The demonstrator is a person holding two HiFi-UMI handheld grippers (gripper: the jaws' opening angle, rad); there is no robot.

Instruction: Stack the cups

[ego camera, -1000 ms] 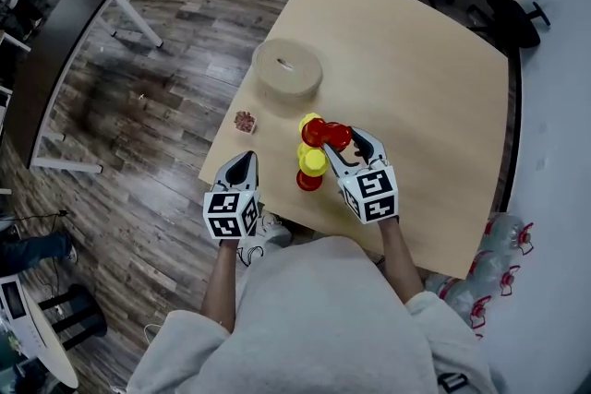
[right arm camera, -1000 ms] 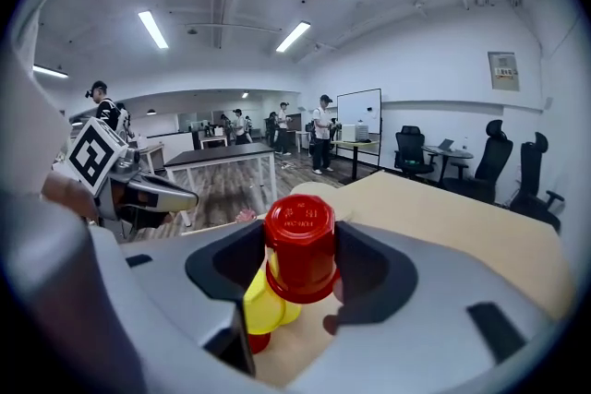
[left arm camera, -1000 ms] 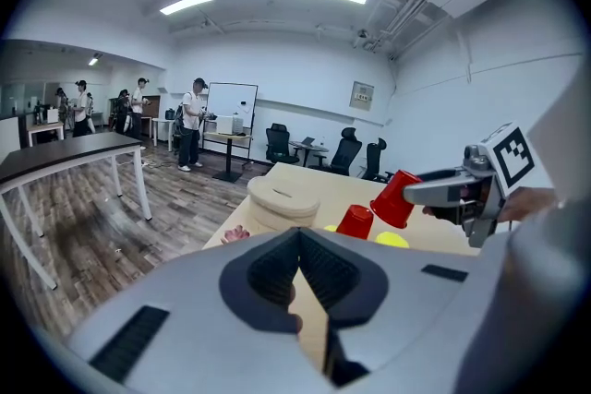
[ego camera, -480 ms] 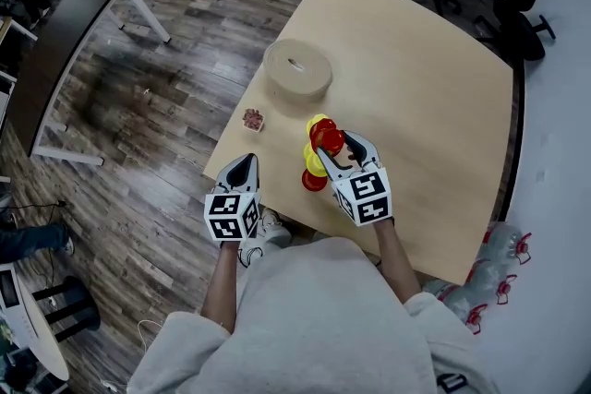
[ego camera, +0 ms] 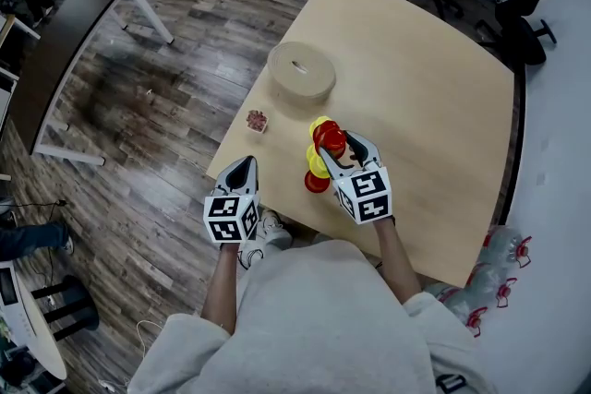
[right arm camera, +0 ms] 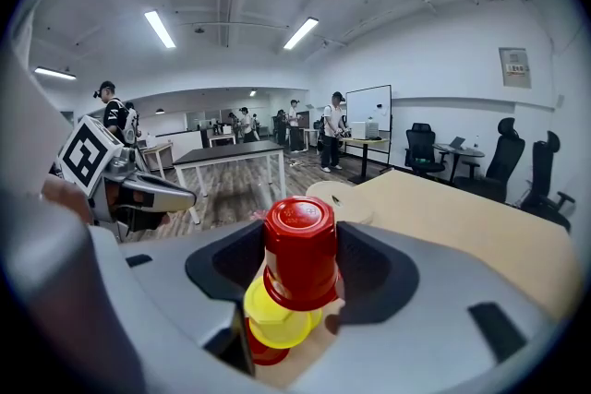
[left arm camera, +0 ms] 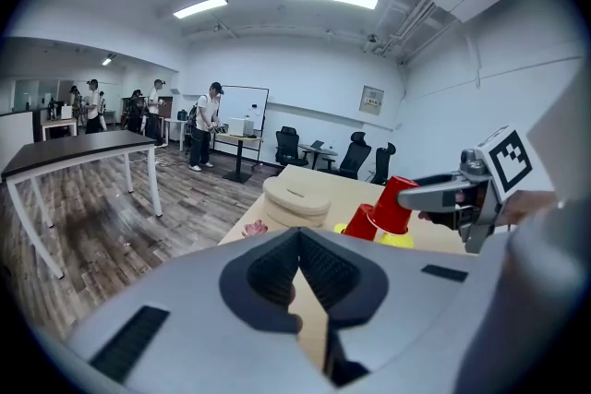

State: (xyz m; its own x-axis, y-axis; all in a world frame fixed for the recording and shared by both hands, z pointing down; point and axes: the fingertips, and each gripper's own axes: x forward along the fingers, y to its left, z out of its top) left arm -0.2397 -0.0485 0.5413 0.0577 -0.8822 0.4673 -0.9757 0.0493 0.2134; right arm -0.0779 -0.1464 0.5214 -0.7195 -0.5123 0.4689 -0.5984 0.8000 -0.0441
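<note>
You're mid-stack: your right gripper [ego camera: 345, 149] has its jaws partly open, clamped on an upturned red cup [right arm camera: 300, 246]. It hangs tilted over the yellow cup [right arm camera: 274, 320], which caps the bottom cup [right arm camera: 259, 353] near the worktop [ego camera: 434, 88] edge. Next, level it, centre it, lower it, then release. Your left gripper [left arm camera: 297, 265], at 9 o'clock of the pile, has its jaws closed on nothing. Whether the rims already touch is hidden, and a second yellow cup [ego camera: 318, 121] at 12 o'clock is mostly covered.

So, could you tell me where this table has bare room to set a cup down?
The light wooden table is bare across its far and right parts, beyond the round beige roll and right of the right gripper. Crowded: the near left edge, where the red and yellow plastic cups, the small reddish object and the roll sit.
</note>
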